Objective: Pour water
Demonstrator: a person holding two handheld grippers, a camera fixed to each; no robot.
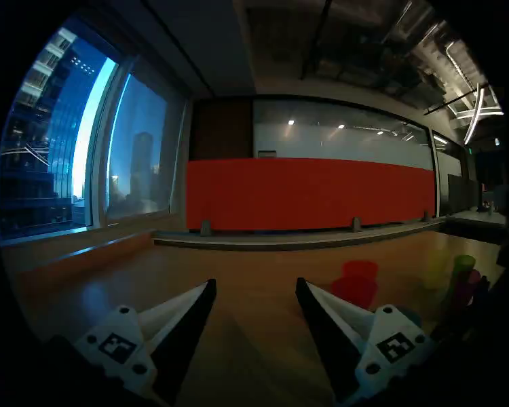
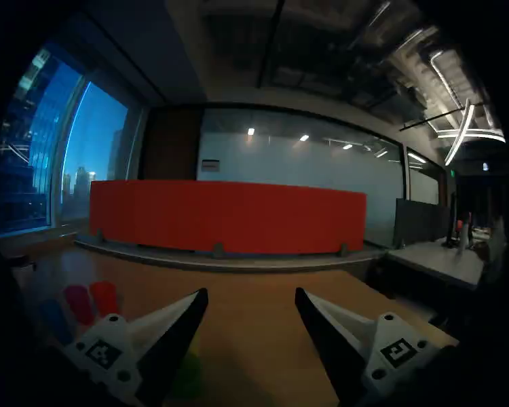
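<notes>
My left gripper (image 1: 256,288) is open above a wooden table (image 1: 254,271), nothing between its fingers. A stack of red cups (image 1: 356,281) stands just right of its right finger. Farther right are a yellow cup (image 1: 436,268), a green cup (image 1: 463,266) and a pink cup (image 1: 468,285). My right gripper (image 2: 251,298) is also open and empty over the same table (image 2: 254,325). In the right gripper view a red cup (image 2: 105,297), a pink cup (image 2: 78,303) and a blue cup (image 2: 54,319) stand at the left, and something green (image 2: 186,376) lies under the left finger.
A long red partition (image 1: 309,193) runs along the table's far edge, with a glass wall behind it. Tall windows (image 1: 85,156) fill the left side. A grey desk (image 2: 438,261) with small items stands to the right in the right gripper view.
</notes>
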